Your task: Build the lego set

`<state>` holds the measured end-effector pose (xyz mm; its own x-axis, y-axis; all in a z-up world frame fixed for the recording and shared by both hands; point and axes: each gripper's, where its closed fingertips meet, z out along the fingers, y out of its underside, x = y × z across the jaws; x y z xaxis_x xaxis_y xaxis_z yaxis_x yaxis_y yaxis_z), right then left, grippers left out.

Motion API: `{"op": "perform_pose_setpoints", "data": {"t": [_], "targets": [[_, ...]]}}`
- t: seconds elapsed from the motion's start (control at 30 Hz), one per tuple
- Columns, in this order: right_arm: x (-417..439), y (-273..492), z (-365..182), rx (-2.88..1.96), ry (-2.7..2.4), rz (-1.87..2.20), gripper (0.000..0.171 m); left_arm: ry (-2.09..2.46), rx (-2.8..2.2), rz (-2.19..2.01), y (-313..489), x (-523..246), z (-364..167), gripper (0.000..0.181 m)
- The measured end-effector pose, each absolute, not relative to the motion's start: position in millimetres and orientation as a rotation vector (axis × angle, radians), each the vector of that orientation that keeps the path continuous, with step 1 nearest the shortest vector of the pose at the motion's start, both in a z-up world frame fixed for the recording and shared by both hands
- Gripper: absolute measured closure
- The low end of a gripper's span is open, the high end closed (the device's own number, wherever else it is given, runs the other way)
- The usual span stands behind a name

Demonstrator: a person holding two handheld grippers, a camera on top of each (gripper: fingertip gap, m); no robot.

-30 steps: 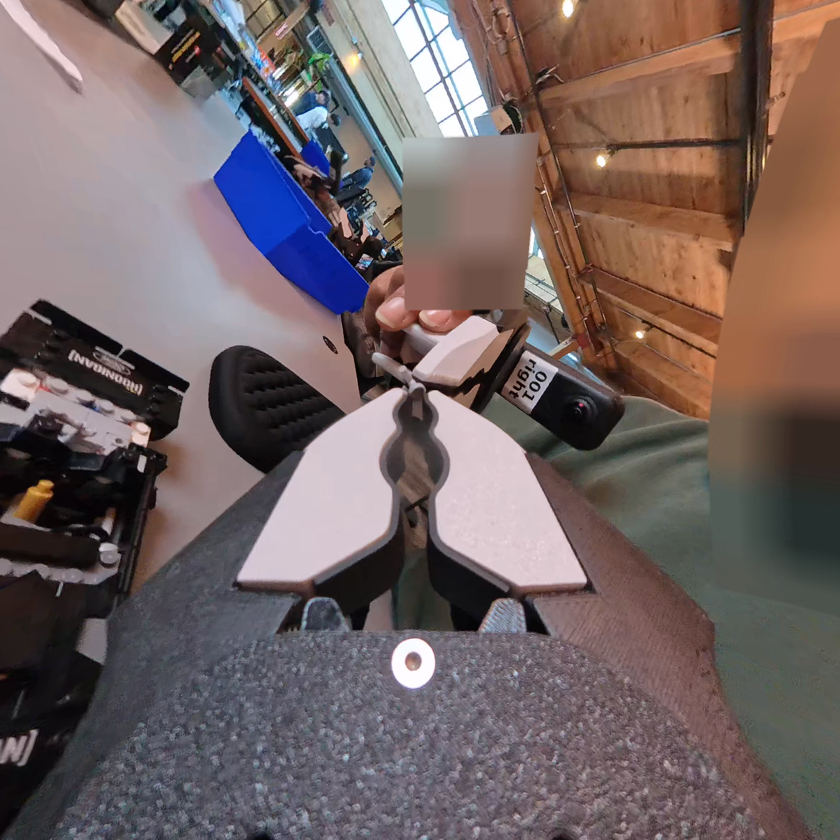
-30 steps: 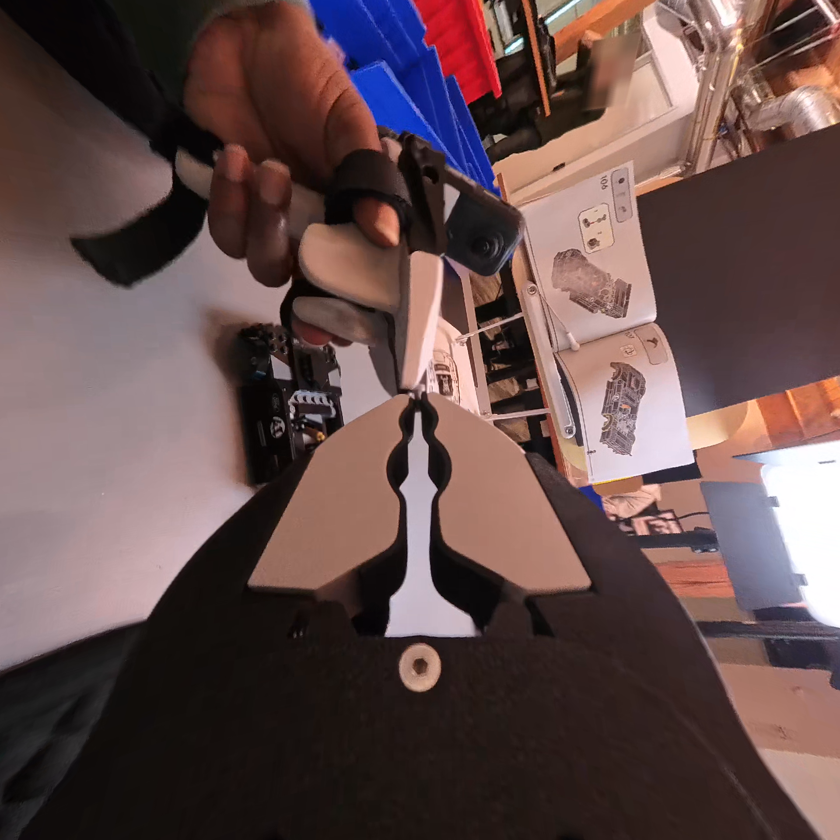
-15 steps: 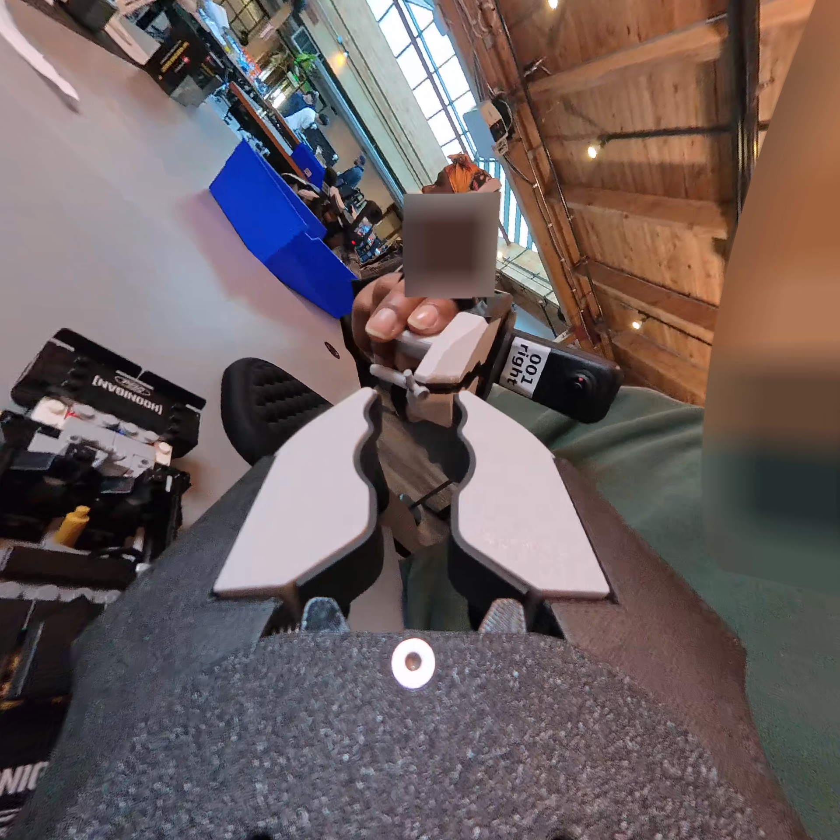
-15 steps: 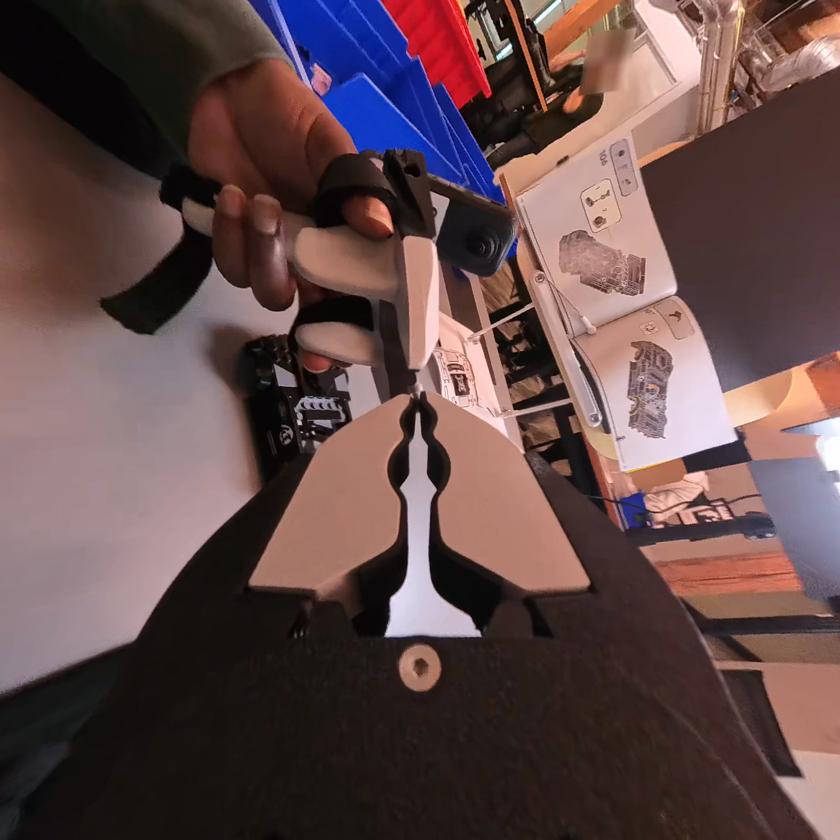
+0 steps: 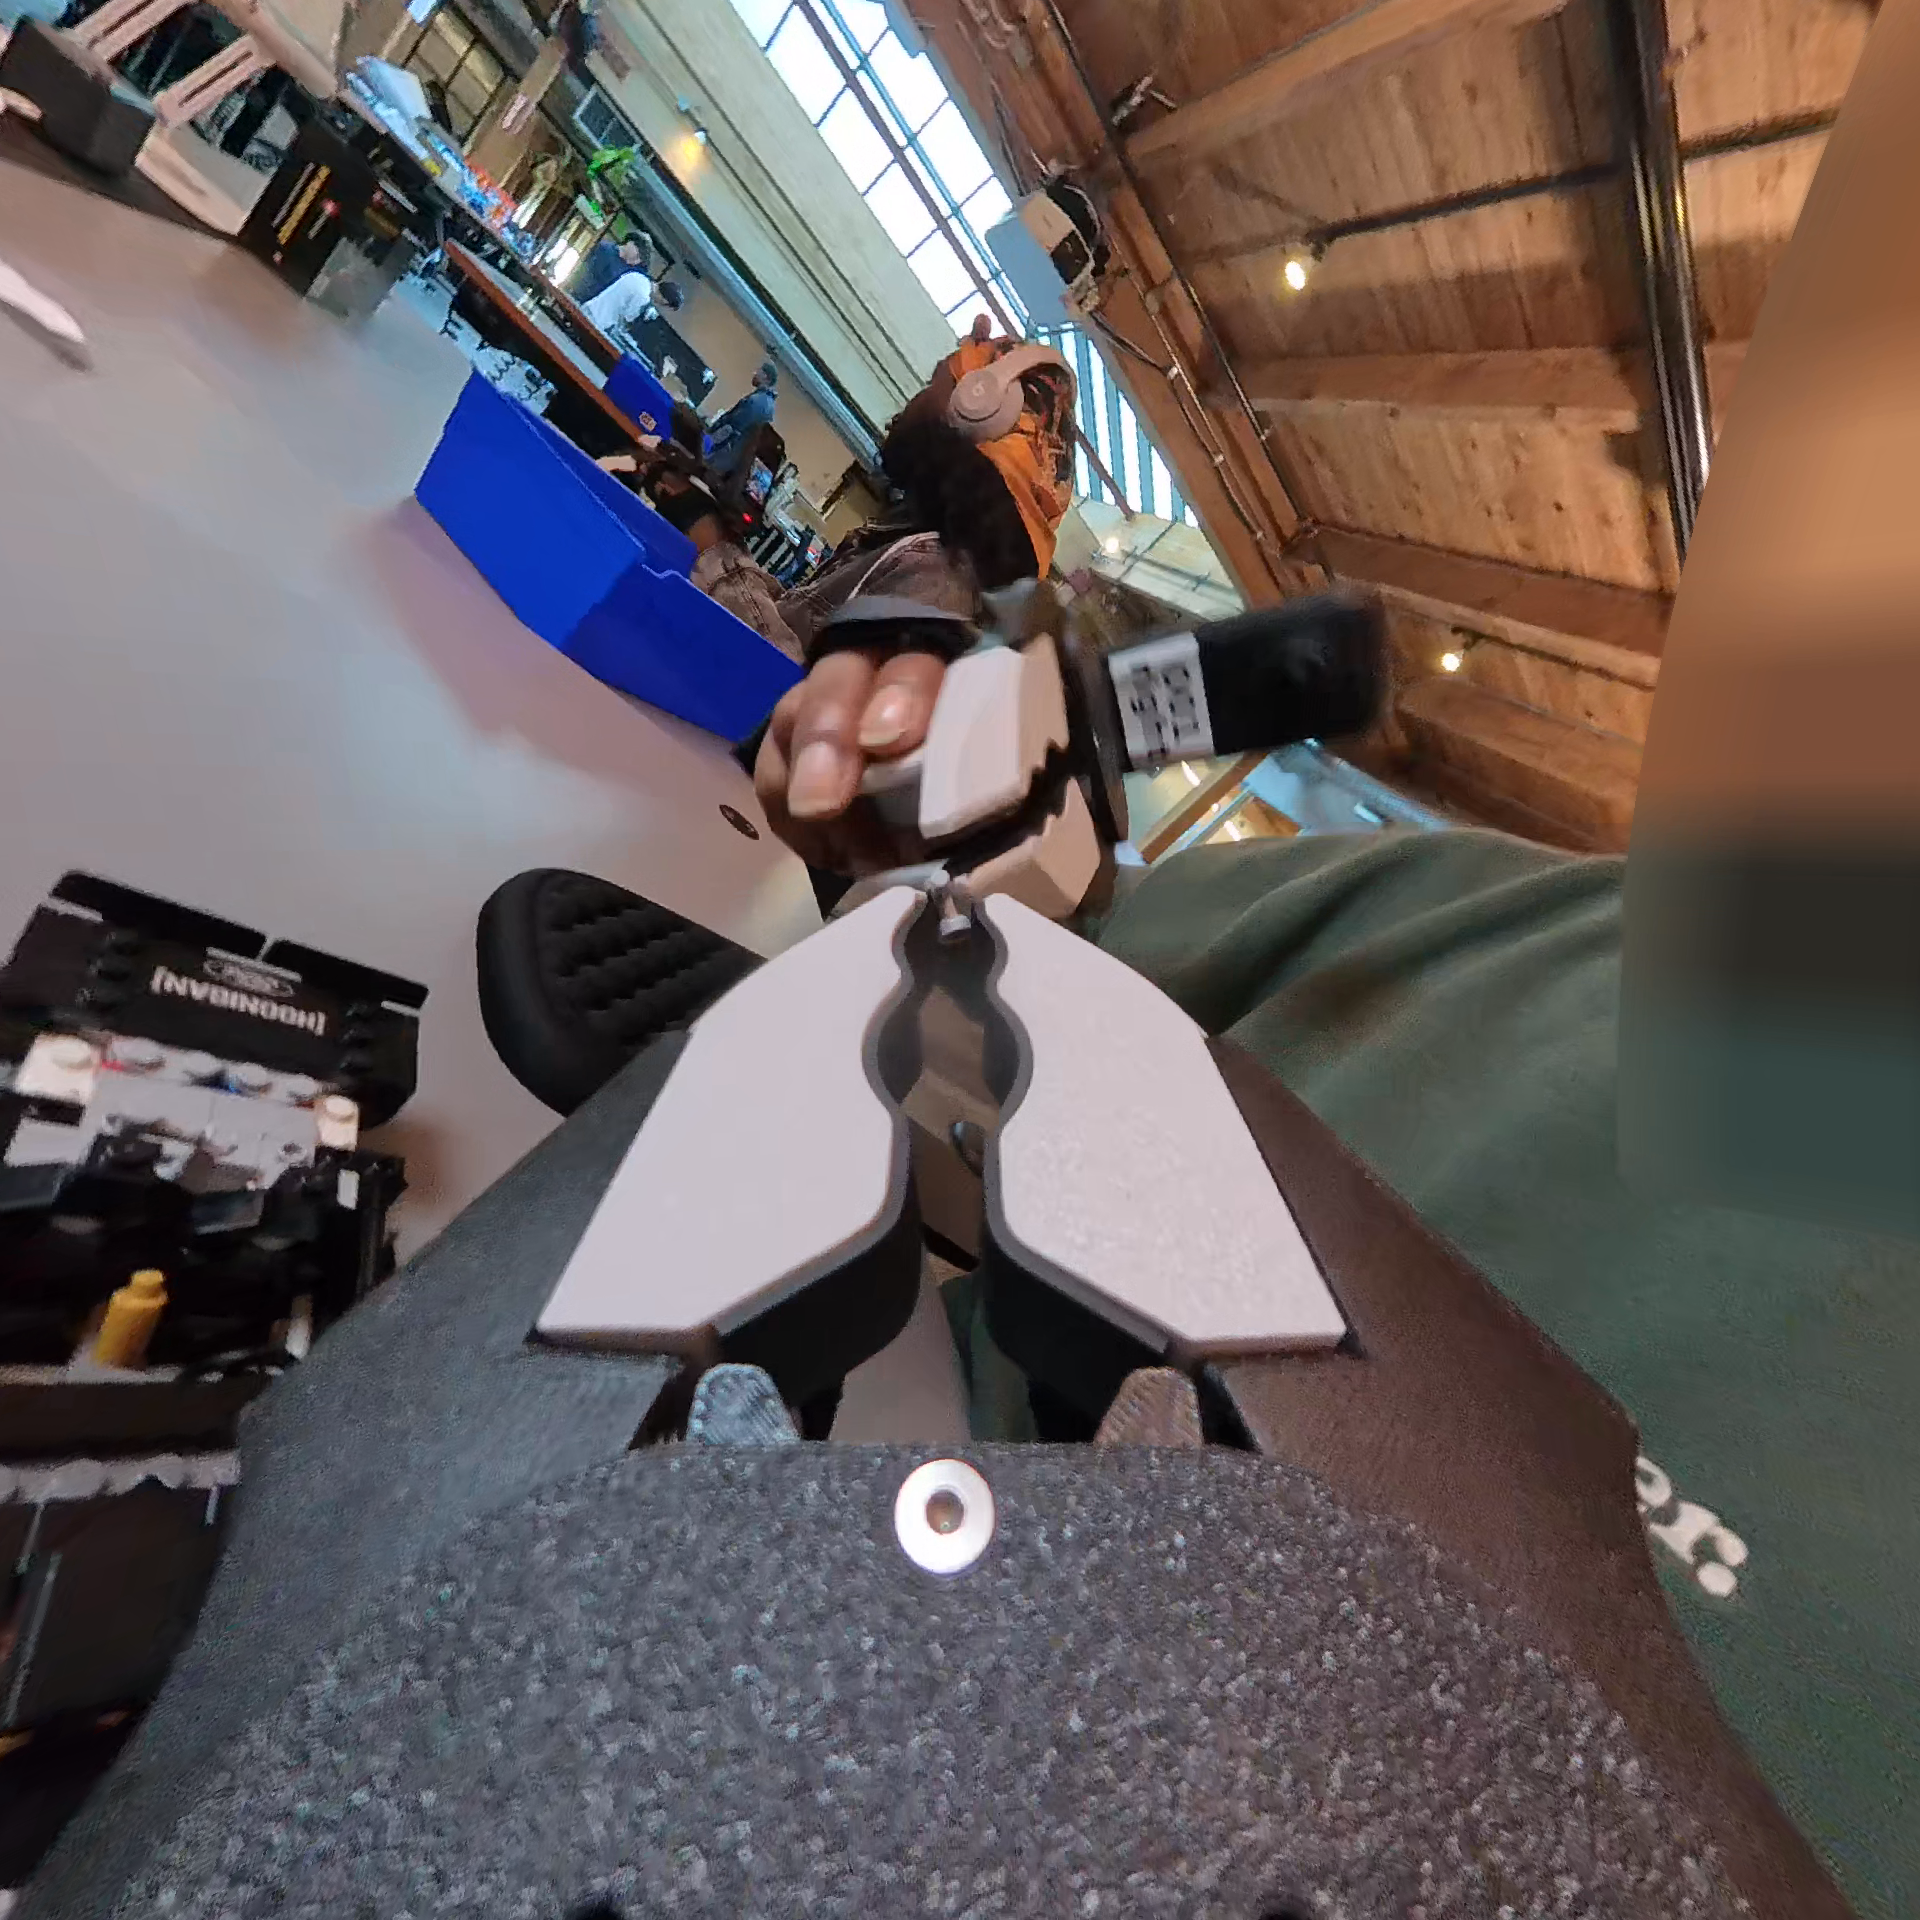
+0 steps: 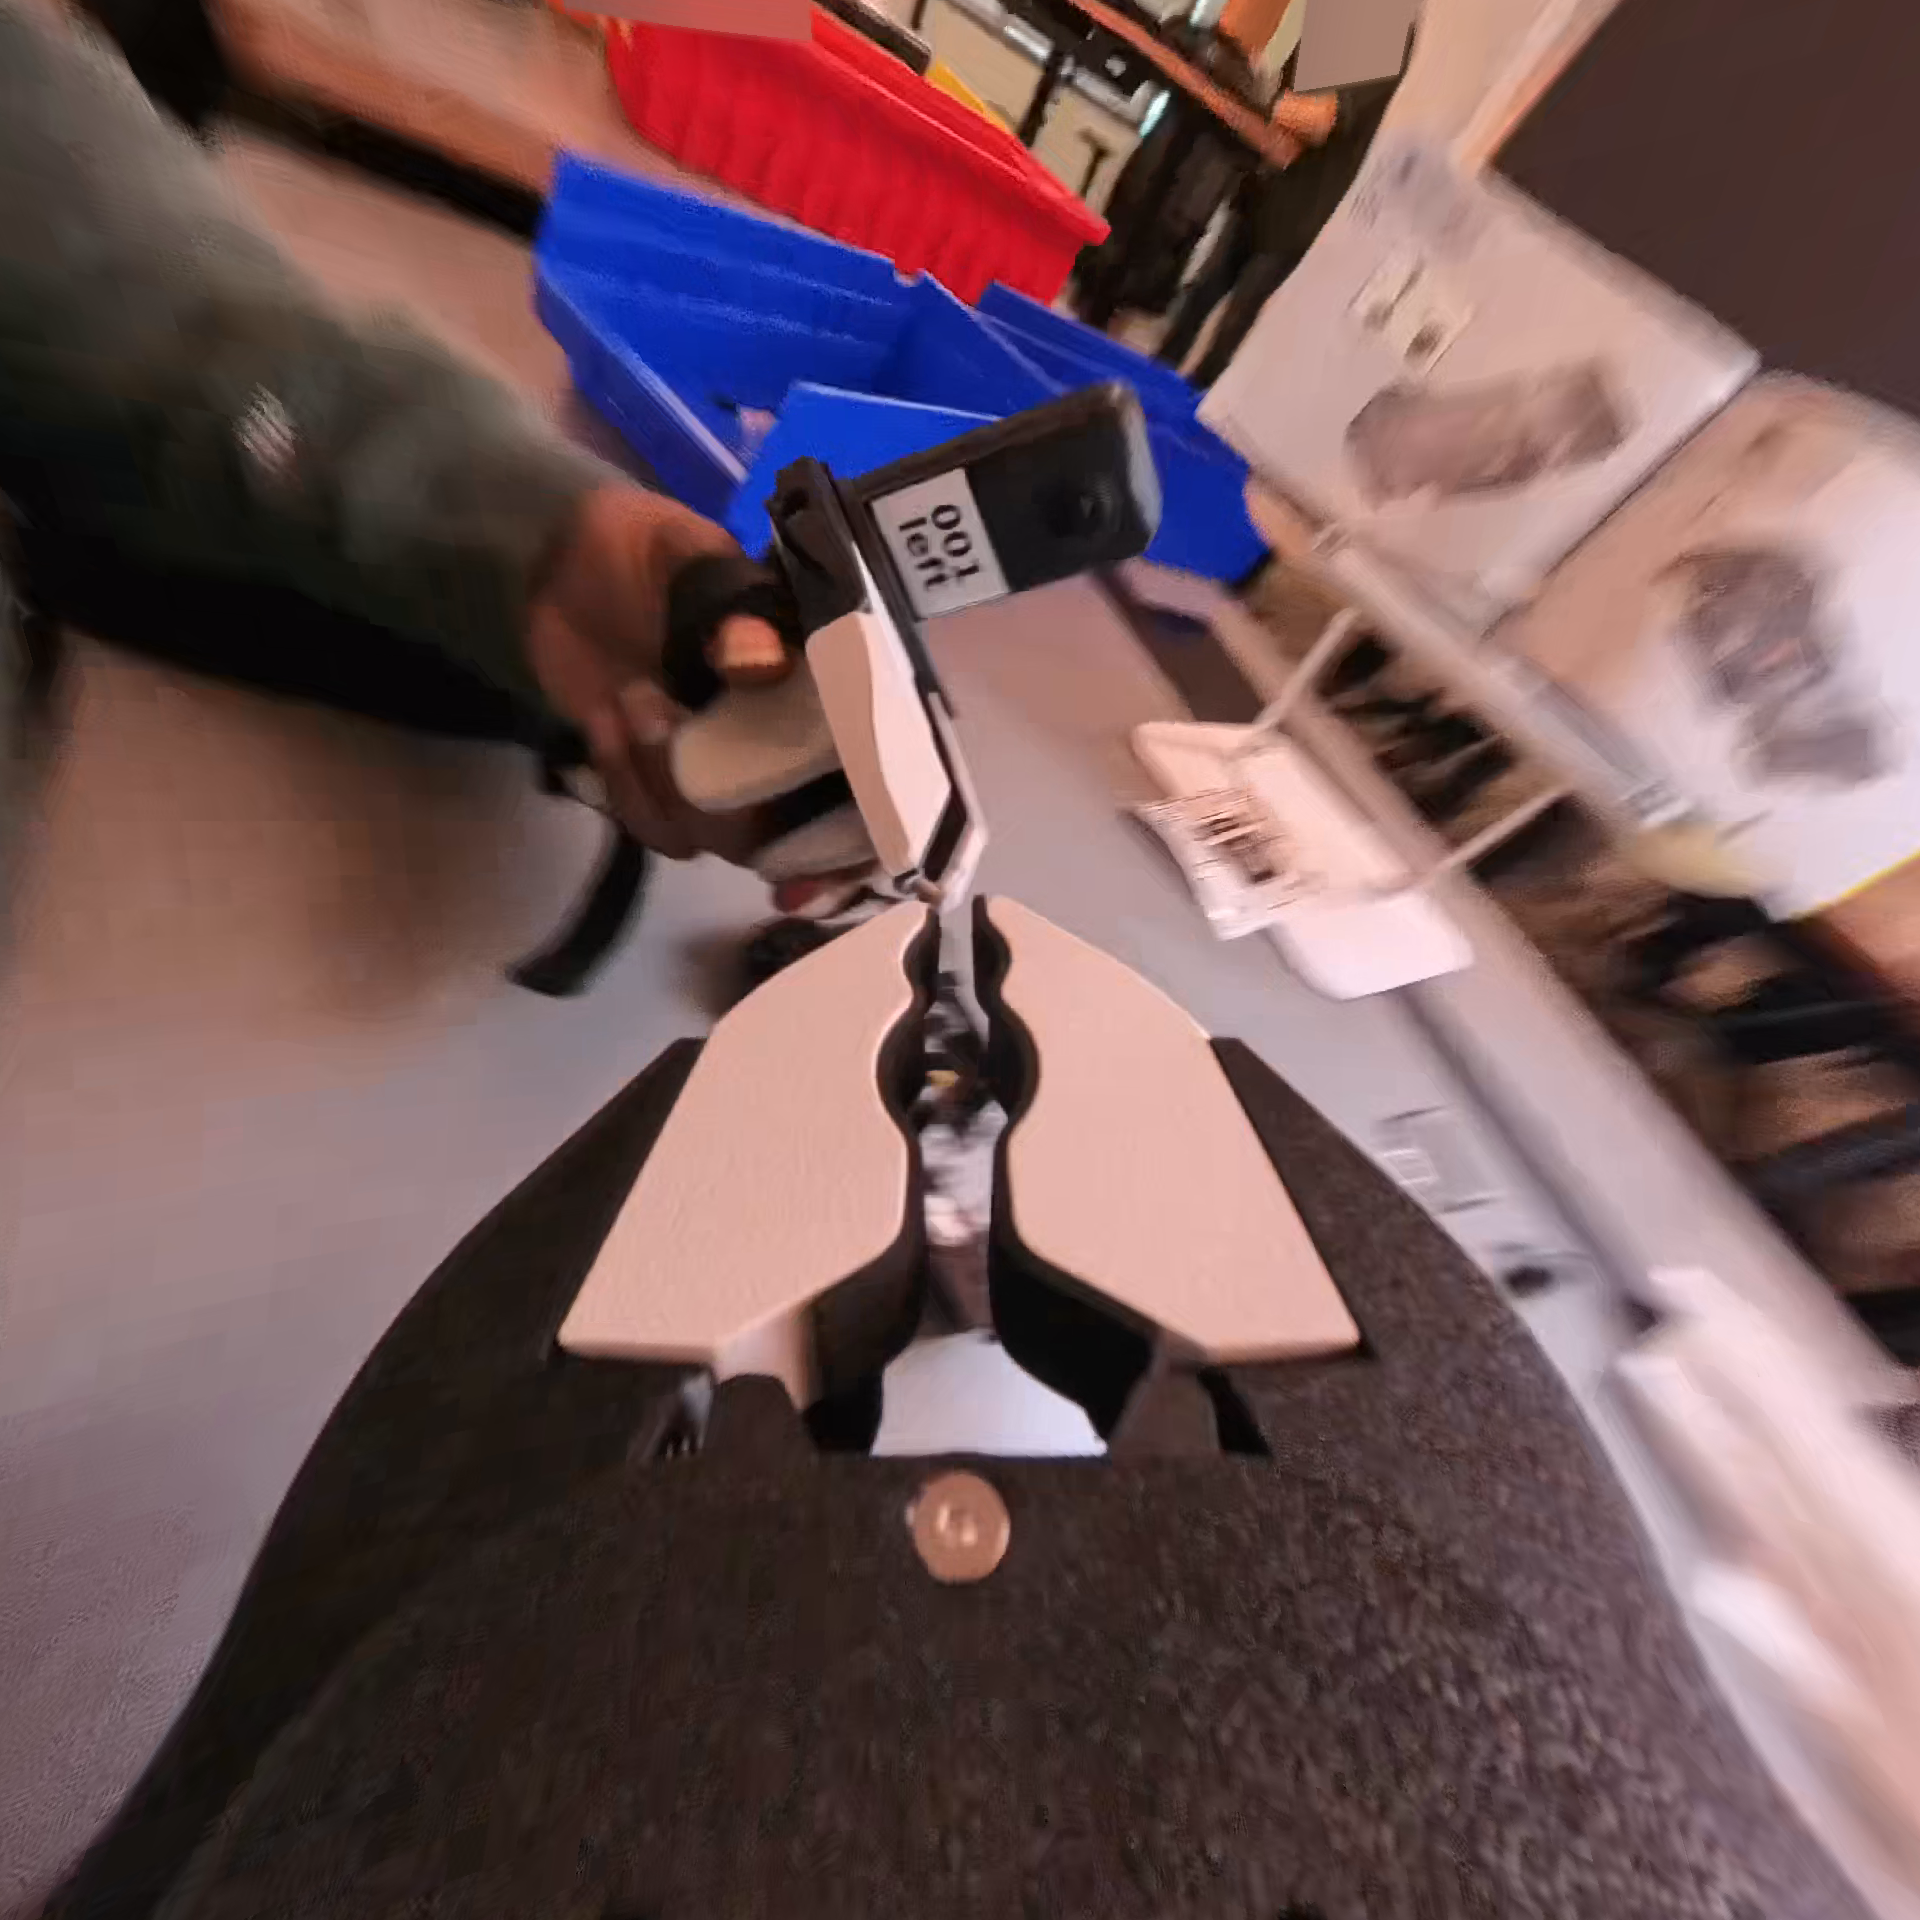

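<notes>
My left gripper [image 5: 951, 906] is closed to a narrow gap around a small grey lego piece [image 5: 951, 923] at its tips. My right gripper [image 6: 954, 920], held by a hand, meets it tip to tip and pinches the same piece; it also shows in the left wrist view [image 5: 987, 748]. The left gripper shows in the blurred right wrist view [image 6: 899, 748]. The black and white lego car [image 5: 156, 1122] lies on the grey table [image 5: 260, 644] at the left, below both grippers. Part of it shows through the right gripper's gap [image 6: 948, 1091].
A blue bin [image 5: 582, 592] stands on the table behind; more blue bins [image 6: 831, 343] and a red bin [image 6: 831, 135] show in the right wrist view. An open instruction booklet [image 6: 1558, 468] stands at the right. A black mesh pad [image 5: 592, 997] lies near the car.
My left gripper opened half a second ago while the right one held the piece, and has now closed on it again. The right gripper has swung round; its view is blurred.
</notes>
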<state>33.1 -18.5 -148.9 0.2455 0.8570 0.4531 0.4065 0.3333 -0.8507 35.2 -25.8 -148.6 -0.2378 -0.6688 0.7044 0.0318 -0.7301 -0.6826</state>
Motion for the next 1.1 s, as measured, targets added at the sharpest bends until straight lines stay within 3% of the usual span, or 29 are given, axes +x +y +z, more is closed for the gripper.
{"op": "perform_pose_setpoints", "data": {"t": [0.17, 1.1], "targets": [[34, -26, -142, -1.487, -1.211, 0.953, 0.161, 0.958, -1.458, -1.948, -34, 32, -142, 0.175], [20, -17, -159, -1.624, -1.252, 0.944, 0.167, 0.94, -1.575, -1.991, -22, 28, -160, 0.174]]}}
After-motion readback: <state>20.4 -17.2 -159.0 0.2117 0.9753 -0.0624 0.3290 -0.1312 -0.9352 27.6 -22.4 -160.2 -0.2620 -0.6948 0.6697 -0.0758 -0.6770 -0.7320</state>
